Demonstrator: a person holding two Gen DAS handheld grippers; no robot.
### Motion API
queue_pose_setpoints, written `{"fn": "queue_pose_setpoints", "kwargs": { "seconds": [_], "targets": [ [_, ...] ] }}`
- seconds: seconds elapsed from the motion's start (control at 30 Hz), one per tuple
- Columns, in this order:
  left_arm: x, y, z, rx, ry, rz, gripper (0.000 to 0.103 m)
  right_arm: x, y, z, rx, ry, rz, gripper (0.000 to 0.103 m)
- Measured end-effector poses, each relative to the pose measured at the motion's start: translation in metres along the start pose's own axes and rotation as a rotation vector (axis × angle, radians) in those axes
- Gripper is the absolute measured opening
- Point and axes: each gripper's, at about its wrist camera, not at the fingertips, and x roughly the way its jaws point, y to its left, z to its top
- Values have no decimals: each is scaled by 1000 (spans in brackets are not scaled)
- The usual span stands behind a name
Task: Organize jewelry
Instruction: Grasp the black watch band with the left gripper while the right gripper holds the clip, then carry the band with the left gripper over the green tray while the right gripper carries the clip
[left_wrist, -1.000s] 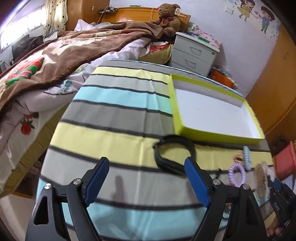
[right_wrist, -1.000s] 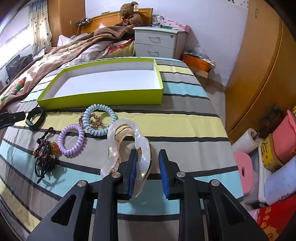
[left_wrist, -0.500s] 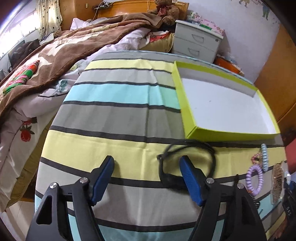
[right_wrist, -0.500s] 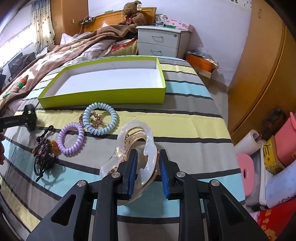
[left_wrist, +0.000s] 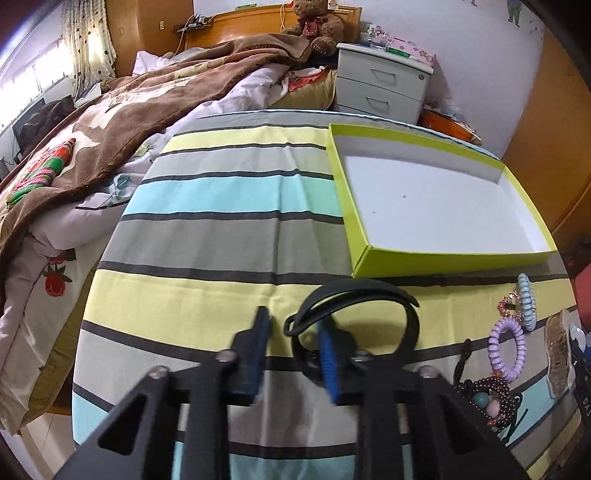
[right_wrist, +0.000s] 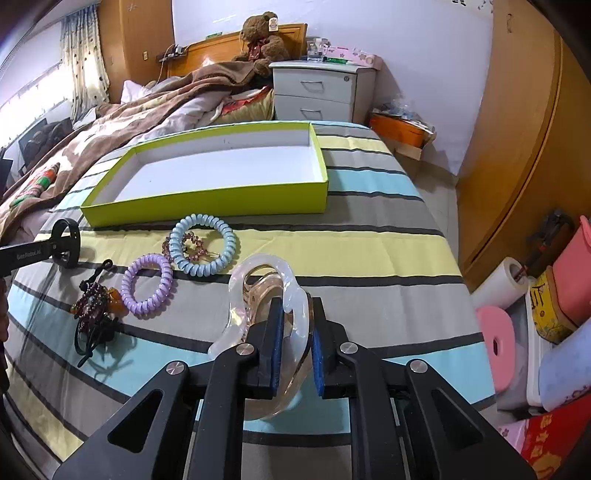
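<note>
A black band (left_wrist: 369, 288) lies on the striped cloth in front of the green box (left_wrist: 443, 254). My left gripper (left_wrist: 293, 350) is closing around the band's near left side. The right pad touches it, while a slit of cloth shows beside the left pad. The right wrist view shows that band (right_wrist: 72, 240) at the far left. My right gripper (right_wrist: 295, 339) is still tightening, its pads pressing on a clear hair claw (right_wrist: 266, 273). Left of it lie a blue coil tie (right_wrist: 205, 243), a purple coil tie (right_wrist: 147, 284) and a dark bead bracelet (right_wrist: 92, 302).
The green box (right_wrist: 203, 210) has a white floor with nothing in it. A bed with a brown blanket (left_wrist: 110, 129) borders the table's left side, and a grey nightstand (left_wrist: 384, 85) stands behind. Past the right table edge sit a paper roll (right_wrist: 498, 277) and pink containers.
The left jaws went from wide apart to narrow around the band's near side, and that gripper came closer to it. The right jaws tightened on the clear claw, which tipped up slightly.
</note>
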Motion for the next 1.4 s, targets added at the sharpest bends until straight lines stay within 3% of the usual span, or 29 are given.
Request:
{"fn": "queue_pose_setpoints", "kwargs": {
  "seconds": [0.13,0.7,1.07,1.4],
  "targets": [
    [-4,6,-2,-24,-9,-20,12,-3,-2,-1,7,-13,3,14],
    [-38,5,-3,-30,-68,-65,12,-32,2,15,1,-98,13,14],
    [-59,-11,28,-11,-110,-126,12,-34,8,62,-23,-130,23,14],
    [-40,-24,68,-16,-100,-158,12,0,3,113,-18,-109,25,14]
  ]
}}
